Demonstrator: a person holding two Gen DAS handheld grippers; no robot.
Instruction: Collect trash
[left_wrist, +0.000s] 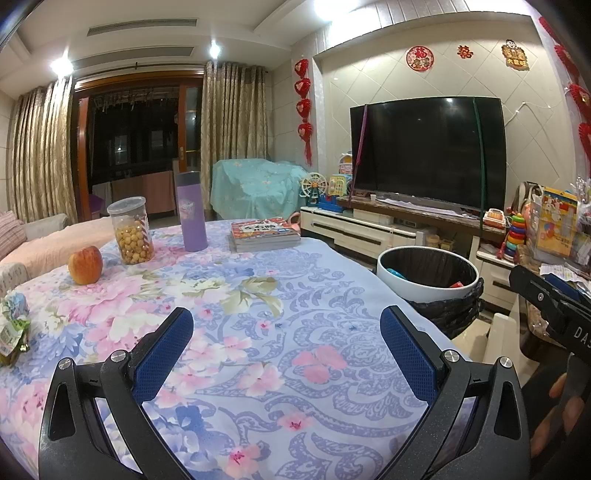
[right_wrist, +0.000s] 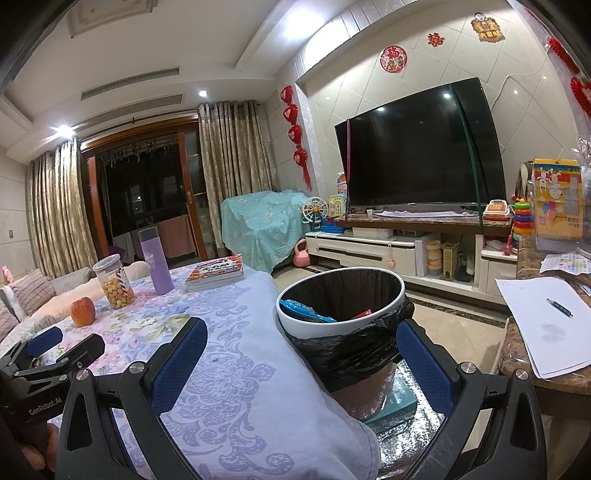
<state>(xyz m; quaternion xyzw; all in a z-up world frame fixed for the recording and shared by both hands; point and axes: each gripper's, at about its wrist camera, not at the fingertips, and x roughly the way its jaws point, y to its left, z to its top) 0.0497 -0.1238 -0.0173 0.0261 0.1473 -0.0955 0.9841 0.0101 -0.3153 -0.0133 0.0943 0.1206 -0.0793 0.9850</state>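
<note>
Fingers, left gripper (left_wrist: 286, 334): blue textured pads spread wide, nothing between them — hovered over the floral blue-and-pink tablecloth (left_wrist: 258, 295).
Fingers, right gripper (right_wrist: 303, 354): spread wide too, empty; pointed at the table edge and the bin beyond it.
Trash on table: crumpled green-and-white snack wrapper (left_wrist: 13, 328) lay at the far left edge of the cloth, well apart from both grippers.
Bin: round white trash bin with black liner bag (right_wrist: 343, 325) stood just beside the table's right edge, raised on a box; blue and red scraps showed inside.
Other table items: red apple (left_wrist: 85, 265) near the clear plastic jar of yellow snack balls (left_wrist: 131, 230); purple lidded tumbler (left_wrist: 192, 211) upright behind; stack of books (left_wrist: 264, 234) at the far edge.
Background: black flat-screen television (right_wrist: 421, 155) on a white cabinet, gold curtains (left_wrist: 40, 147) — dark glass door between them.
Right side: white paper sheet with a pen (right_wrist: 543, 325) on a marble counter.
</note>
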